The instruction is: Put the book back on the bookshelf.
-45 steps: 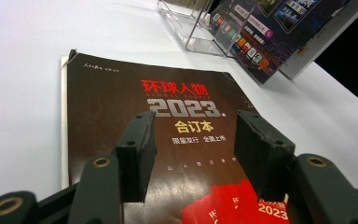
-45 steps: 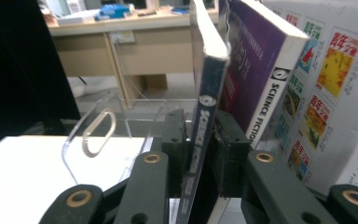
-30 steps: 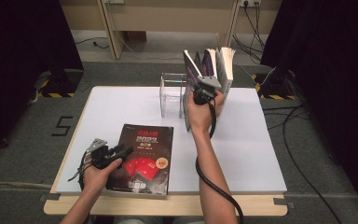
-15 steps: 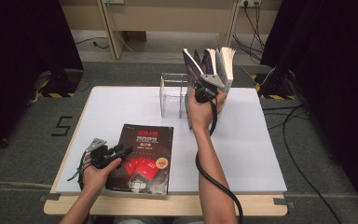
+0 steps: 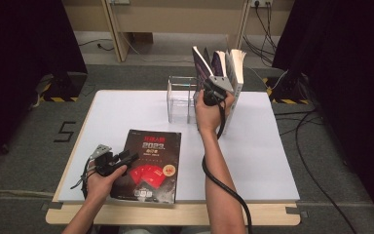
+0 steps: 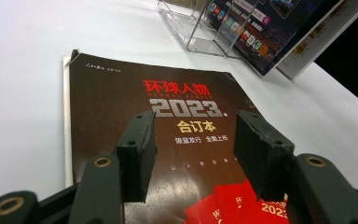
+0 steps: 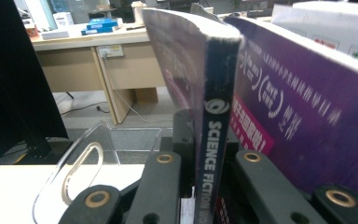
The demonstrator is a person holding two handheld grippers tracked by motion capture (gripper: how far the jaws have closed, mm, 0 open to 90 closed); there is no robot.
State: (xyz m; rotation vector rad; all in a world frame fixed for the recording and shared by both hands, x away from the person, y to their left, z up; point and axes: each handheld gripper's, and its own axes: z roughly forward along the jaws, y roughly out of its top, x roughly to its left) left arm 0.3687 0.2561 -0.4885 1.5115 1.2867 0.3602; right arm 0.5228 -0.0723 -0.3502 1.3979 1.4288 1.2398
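In the right gripper view the Science Fiction magazine (image 7: pixel 214 135) has its spine title cut off at the bottom edge behind the right gripper (image 7: pixel 205 140), the purple book's (image 7: pixel 298 107) print at right is blurred, and the black magazine's (image 6: pixel 168 154) lower part leaves the left gripper view's bottom edge.

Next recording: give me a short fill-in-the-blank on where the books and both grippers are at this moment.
1. The right gripper is shut on the spine of a magazine lettered SCIENCE ____.
2. The dark book with red packets on its cover lies ____ on the white table.
3. The left gripper hangs over that book with its jaws ____.
4. The upright books stand in a ____ plastic rack.

Missing words: FICTION; flat; open; clear
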